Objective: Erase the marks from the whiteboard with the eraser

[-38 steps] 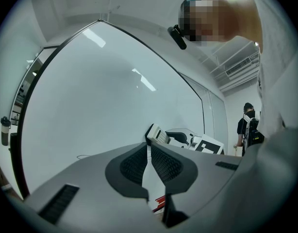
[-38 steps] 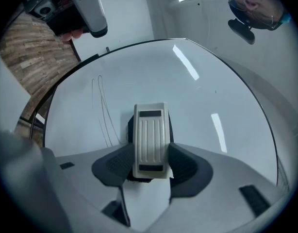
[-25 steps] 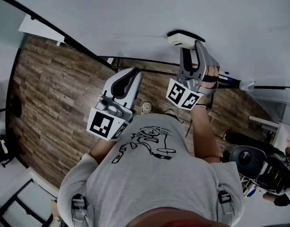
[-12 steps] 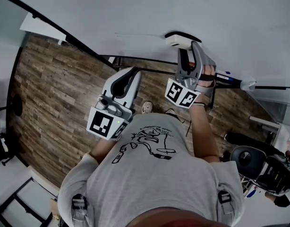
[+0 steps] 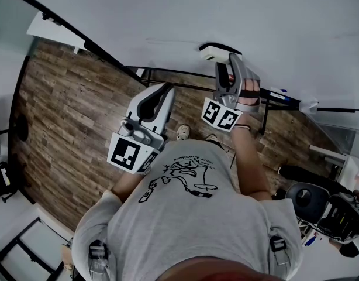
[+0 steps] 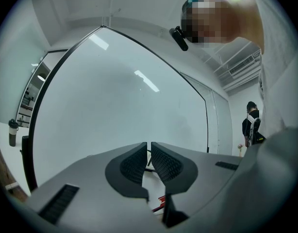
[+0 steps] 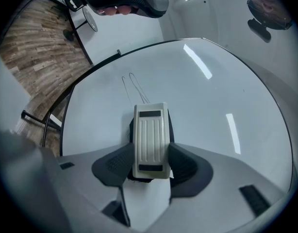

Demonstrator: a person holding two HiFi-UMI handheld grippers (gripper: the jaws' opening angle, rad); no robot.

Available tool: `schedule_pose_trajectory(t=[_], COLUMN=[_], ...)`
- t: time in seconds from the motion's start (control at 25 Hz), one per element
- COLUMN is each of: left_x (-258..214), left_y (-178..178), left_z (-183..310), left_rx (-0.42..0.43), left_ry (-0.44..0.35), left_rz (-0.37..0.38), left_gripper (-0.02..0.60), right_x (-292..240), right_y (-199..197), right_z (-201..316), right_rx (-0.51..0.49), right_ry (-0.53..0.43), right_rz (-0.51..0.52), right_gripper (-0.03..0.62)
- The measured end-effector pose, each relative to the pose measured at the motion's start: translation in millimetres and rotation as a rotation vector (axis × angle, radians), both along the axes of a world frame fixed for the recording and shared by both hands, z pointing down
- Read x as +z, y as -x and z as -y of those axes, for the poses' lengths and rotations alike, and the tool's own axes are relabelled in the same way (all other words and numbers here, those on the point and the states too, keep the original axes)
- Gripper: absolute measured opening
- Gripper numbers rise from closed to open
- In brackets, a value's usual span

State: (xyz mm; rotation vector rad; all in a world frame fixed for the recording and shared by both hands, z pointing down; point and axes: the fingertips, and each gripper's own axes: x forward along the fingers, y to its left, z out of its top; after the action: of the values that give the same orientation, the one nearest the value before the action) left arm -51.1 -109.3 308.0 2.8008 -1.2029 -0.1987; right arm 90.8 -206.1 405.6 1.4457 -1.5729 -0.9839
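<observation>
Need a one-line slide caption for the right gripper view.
Right gripper grips a white eraser at the whiteboard, just short of two thin pen marks.

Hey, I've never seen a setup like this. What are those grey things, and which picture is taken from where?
There is no robot: a person holds a grey claw tool in each hand. The overhead pictures are from a camera on their head, looking down at the wooden floor and a whiteboard. The other two come from cameras riding on each claw. The left claw is shut and empty, held off the board. The right claw grips a cream eraser against the board, just short of some thin pen marks that are not yet wiped.
</observation>
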Motion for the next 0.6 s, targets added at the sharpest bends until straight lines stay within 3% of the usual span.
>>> schedule_pose_trajectory(t=[0.6], left_x=[0], left_y=[6], left_z=[-8], left_rx=[-0.008], left_ry=[-0.005], left_rz=[0.003], left_gripper=[0.040], right_x=[44], right_y=[20], right_z=[3], right_rx=[-0.025], right_ry=[0.103], right_rz=[-0.065], right_gripper=[0.232])
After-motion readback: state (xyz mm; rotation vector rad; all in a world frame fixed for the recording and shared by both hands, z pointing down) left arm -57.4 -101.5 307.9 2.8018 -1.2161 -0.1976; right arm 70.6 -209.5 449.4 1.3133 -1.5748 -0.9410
